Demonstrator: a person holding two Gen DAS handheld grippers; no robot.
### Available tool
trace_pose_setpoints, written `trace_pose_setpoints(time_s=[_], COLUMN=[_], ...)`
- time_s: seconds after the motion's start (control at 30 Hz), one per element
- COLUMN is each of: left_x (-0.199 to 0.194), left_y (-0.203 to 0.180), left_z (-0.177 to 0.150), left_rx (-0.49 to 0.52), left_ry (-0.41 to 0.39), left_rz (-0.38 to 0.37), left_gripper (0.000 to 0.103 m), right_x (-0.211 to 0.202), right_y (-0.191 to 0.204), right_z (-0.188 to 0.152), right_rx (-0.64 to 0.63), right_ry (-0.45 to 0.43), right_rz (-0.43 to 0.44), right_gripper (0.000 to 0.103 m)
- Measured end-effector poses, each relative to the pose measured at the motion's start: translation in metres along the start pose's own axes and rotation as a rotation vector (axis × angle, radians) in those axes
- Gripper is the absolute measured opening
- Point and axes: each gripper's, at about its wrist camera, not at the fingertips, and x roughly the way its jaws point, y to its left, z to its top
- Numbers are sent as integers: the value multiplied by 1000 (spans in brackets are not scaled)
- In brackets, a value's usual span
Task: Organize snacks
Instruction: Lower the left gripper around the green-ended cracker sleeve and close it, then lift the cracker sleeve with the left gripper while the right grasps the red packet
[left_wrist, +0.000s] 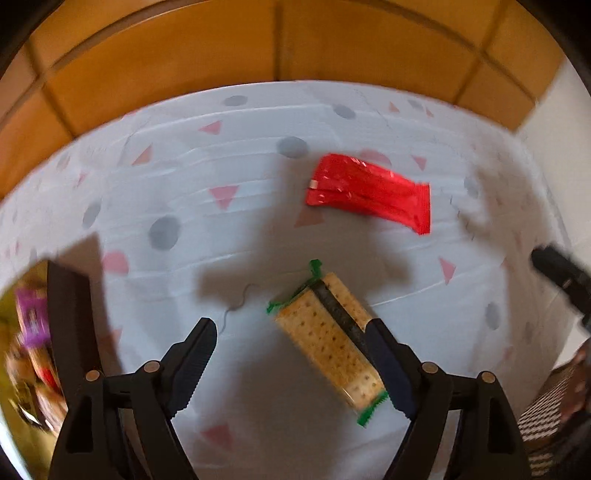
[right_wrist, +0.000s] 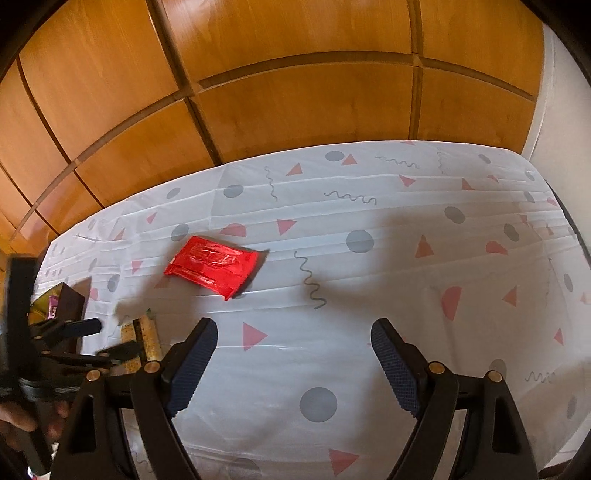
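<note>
Left gripper (left_wrist: 291, 347) jaws wide, crackers (left_wrist: 328, 339) between, ungripped; closing off-centre may skid them. Right gripper (right_wrist: 293, 354) jaws released, empty.

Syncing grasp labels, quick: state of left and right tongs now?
Left tongs: open, cracker pack lies between the fingers, touching the right one, not clamped.
Right tongs: open, empty.

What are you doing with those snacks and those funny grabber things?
A person is tidying snacks with tongs in each hand. The left tongs are open around a cracker pack on the patterned tablecloth, not squeezing it. The right tongs hang open and empty. A red wrapper still lies on the cloth.
</note>
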Motion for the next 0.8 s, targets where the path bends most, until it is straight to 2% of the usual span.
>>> trace_pose_setpoints(time_s=[0.07,0.13,0.27,0.4,0.5,0.6,0.63,0.7,0.8], left_x=[0,9,21,40,39,31,26,21,11], left_y=[6,6,-12,-23,-30,-23,-18,-7,8], left_z=[1,3,3,3,-5,-20,-27,-37,-57], left_rx=[-96,-143,-157,-157,-108,-46,2,35,94], left_ry=[22,48,48,72,18,-50,-65,-73,-94], left_rz=[-58,-65,1,31,72,66,67,28,29], left_gripper=[85,85,85,83,81,60,53,49,49], right_x=[0,0,0,-1,-3,-5,-5,-4,-3], right_y=[0,1,1,-2,-3,-3,-3,0,7], right_z=[0,0,-1,1,1,1,1,1,-1], right_rx=[-1,-6,-8,7,12,17,14,-3,-42], right_ry=[0,-1,-3,-6,-14,-24,-25,-24,-23], right_rz=[-5,-10,-16,-10,-5,-9,-12,-12,-24], right_gripper=[86,86,86,86,86,86,86,86,86])
